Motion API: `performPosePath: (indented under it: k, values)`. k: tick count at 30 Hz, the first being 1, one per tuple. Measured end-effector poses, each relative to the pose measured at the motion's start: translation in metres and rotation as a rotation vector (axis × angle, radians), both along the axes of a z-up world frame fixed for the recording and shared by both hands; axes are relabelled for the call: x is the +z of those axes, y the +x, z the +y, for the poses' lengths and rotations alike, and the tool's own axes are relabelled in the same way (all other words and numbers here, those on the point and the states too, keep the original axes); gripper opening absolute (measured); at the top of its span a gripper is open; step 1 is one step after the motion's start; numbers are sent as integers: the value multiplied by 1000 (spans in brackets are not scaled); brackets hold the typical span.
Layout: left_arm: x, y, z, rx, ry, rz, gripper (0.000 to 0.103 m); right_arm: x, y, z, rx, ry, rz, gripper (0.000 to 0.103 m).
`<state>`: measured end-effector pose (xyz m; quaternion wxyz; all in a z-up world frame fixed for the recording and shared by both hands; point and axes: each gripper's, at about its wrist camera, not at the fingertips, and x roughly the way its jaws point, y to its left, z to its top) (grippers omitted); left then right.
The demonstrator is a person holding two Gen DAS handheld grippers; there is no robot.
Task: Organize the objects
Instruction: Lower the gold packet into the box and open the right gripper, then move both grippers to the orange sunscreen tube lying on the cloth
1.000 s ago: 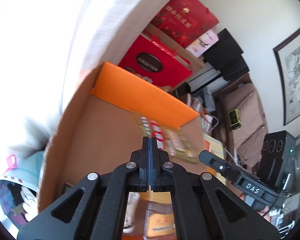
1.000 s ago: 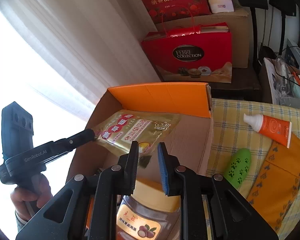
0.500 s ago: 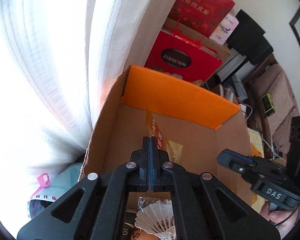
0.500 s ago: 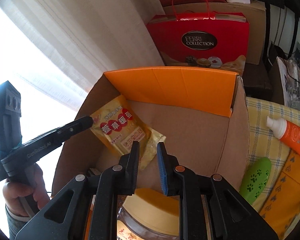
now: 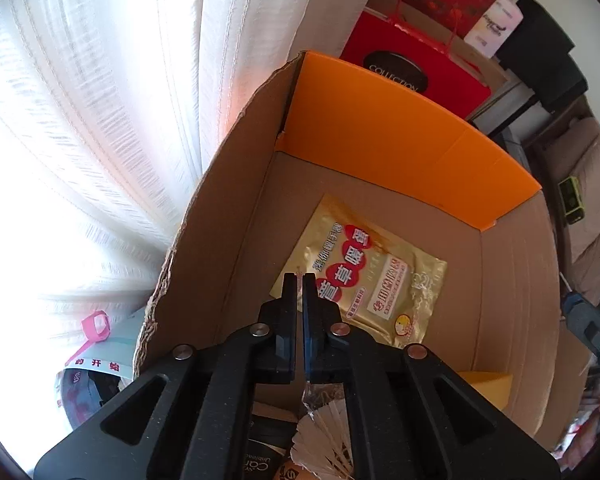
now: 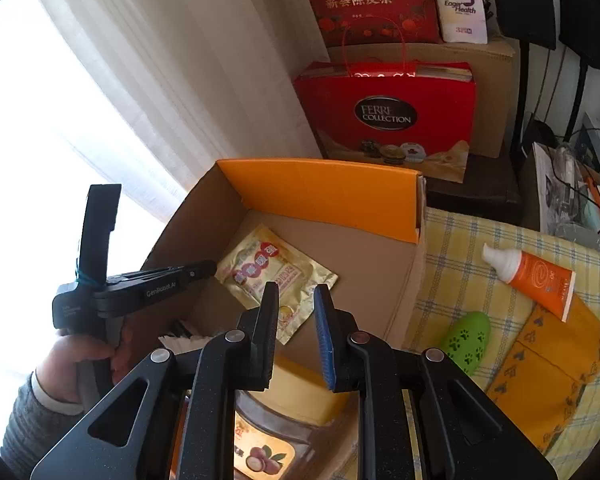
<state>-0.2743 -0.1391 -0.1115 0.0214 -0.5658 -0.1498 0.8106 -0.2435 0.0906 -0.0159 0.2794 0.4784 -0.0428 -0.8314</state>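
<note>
- Left wrist view: gold sachet (image 5: pixel 364 276) dropped since a second ago; back then pinched in the left gripper (image 5: pixel 299 280) and hanging over the cardboard box (image 5: pixel 216 240), now lying flat on the box floor, at about 1 o'clock from the tips.
- Left jaws have just been opening: thin slit between them, nothing gripped; sachet lies beyond and below the tips.
- Camera now tilts deeper into the box; orange flap (image 5: pixel 400 140) at 12 o'clock, white curtain (image 5: pixel 112 120) at 10 o'clock.
- White shuttlecock (image 5: pixel 320 432) at 6 o'clock under the fingers, partly hidden by them.
- Right wrist view: sachet (image 6: pixel 272 276) flat in the box (image 6: pixel 404 292), at 11 o'clock from the right gripper (image 6: pixel 296 300); left gripper (image 6: pixel 204 268) tip just beside its left corner, contact unclear.
- Right jaws a small gap apart, holding nothing, hanging above a yellow-lidded jar (image 6: pixel 284 420) at 6 o'clock.
- On the checked cloth (image 6: pixel 460 248) outside the box: orange tube (image 6: pixel 536 276) at 2 o'clock, green paw-print item (image 6: pixel 466 340) at 3 o'clock.
- Red gift bag (image 6: pixel 388 116) at 12 o'clock behind the box.
</note>
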Motion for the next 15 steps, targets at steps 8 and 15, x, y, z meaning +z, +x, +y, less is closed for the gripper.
performPosePath:
  k: [8, 15]
  values:
    - [33, 17, 12, -17, 126, 59, 66, 8, 3, 35, -62, 37, 29, 36]
    - [68, 20, 49, -122, 139, 106, 93, 5, 3, 79, -142, 85, 28, 50]
